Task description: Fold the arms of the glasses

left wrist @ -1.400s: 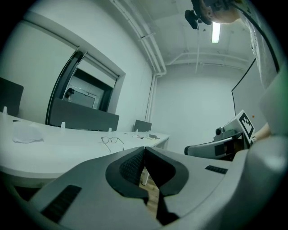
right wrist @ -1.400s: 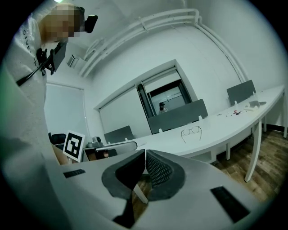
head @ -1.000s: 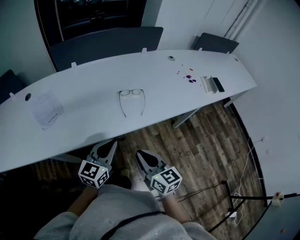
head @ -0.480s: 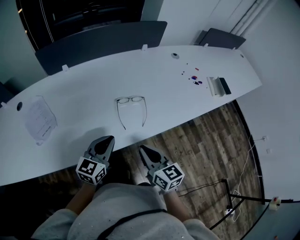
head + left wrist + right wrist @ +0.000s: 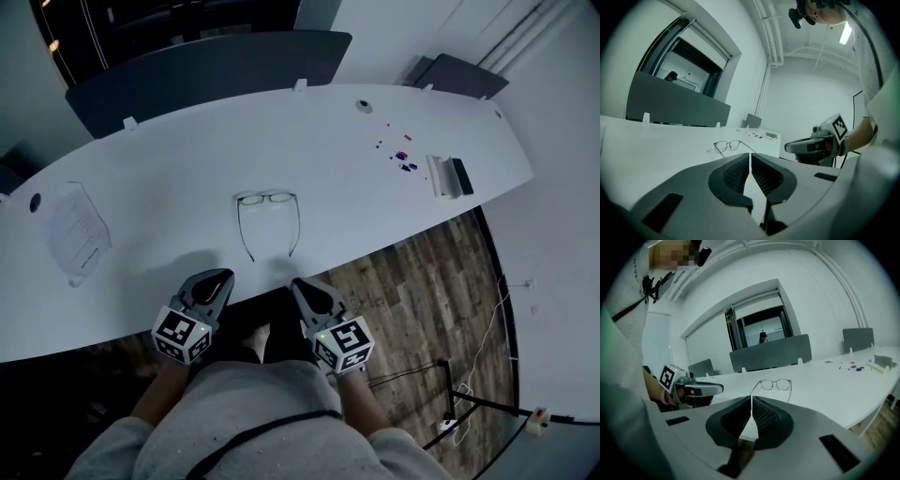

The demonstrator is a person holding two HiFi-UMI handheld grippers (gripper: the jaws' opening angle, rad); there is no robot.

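Jaws on both the left gripper (image 5: 219, 277) and the right gripper (image 5: 300, 284) are pressed together, with nothing between them. Both hover at the near edge of the white table (image 5: 159, 159), short of the glasses (image 5: 266, 198) and not touching them. The glasses lie on the tabletop with the lenses away from the person (arms spread open, tips pointing back toward the grippers). A sheet of paper (image 5: 73, 230) lies well left of the glasses.

My left gripper (image 5: 219, 277) and right gripper (image 5: 302, 285) are matt grey plastic, their pads (image 5: 736, 173) dark and ribbed. The table (image 5: 375, 197) is smooth matt white, the glasses (image 5: 267, 199) thin-rimmed with clear lenses, the floor (image 5: 422, 300) grained wood planks.
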